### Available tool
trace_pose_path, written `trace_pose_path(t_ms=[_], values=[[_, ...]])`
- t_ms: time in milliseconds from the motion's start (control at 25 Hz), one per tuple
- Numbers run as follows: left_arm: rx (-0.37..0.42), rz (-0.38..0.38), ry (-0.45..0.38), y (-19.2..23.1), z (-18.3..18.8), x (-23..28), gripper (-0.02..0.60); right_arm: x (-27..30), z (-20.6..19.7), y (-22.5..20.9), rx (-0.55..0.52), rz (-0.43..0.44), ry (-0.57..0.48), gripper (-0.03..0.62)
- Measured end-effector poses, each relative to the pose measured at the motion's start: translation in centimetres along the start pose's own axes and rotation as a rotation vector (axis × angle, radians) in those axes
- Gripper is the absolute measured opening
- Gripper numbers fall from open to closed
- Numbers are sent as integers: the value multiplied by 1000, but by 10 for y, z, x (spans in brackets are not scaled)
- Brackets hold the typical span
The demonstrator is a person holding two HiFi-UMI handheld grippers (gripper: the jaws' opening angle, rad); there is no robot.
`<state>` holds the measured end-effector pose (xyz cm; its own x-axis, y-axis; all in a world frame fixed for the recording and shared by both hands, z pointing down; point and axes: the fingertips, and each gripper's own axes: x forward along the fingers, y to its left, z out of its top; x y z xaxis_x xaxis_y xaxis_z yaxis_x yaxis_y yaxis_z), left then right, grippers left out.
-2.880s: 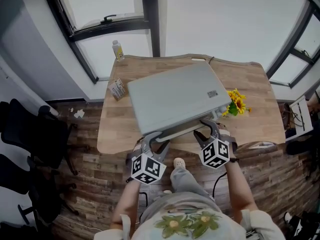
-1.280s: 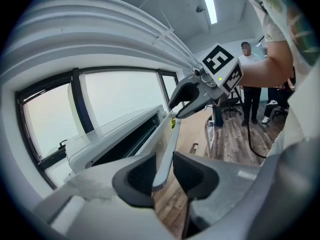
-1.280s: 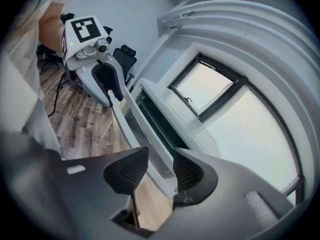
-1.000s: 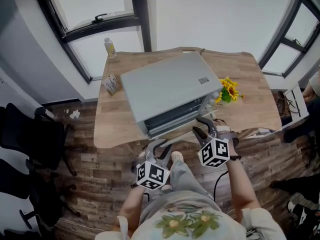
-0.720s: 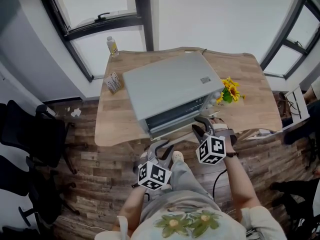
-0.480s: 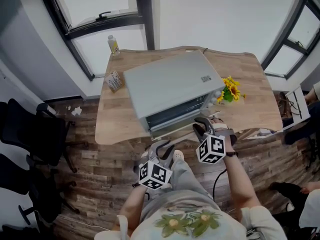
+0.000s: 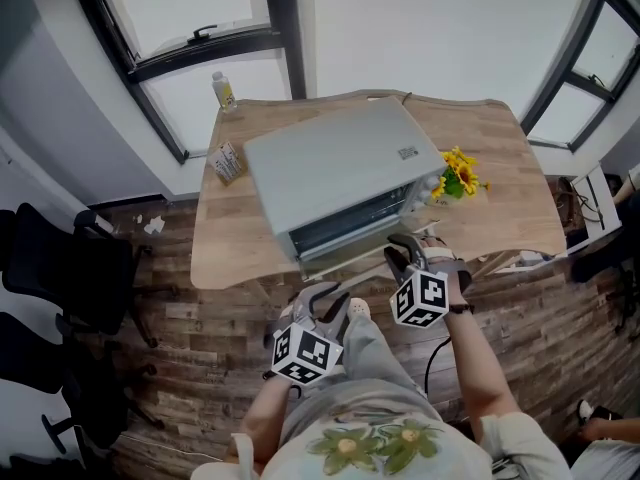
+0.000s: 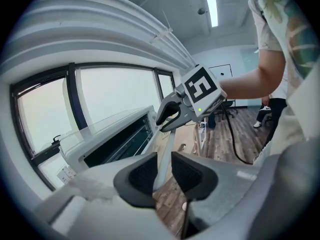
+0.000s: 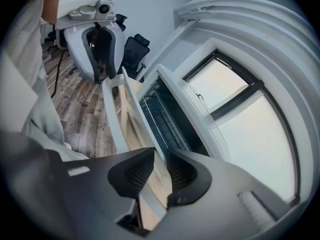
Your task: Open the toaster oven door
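Toaster oven [image 7: 330, 173]: top label [image 7: 407, 153] unreadable. I have the door handle [image 8: 169, 143] pinched in the left gripper [image 8: 164, 168]. Right gripper [image 9: 160, 168] jaws have just been closing onto it. Both point downward.

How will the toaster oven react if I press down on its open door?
The toaster oven may tip forward: it sits near the front edge of the table, its door overhanging. Its boxy metal body looks rigid and probably heavy.

The silver-grey toaster oven [image 7: 335, 173] sits skewed near the front edge of the table [image 7: 500, 198]. Its glass door [image 9: 134, 129] is folded down, with the white bar handle [image 8: 169, 144] outermost.
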<state>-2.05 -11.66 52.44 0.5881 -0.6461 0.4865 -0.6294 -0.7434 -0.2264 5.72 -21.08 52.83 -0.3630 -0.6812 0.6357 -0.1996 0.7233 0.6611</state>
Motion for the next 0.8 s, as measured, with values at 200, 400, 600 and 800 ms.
trace_pose_path(t_ms=[200,400,600,800], values=[[22,68,-8,19,8,-5,97,-1,-1,2,15,-4,-4,84],[100,96,39,30,2,6,121,-2,-2,4,25,-12,-5,84],[115,66,84,30,-7,18,121,-4,-4,8,37,-15,-4,86],[118,48,111,25,-15,24,121,-6,-7,13,48,-12,-3,86]])
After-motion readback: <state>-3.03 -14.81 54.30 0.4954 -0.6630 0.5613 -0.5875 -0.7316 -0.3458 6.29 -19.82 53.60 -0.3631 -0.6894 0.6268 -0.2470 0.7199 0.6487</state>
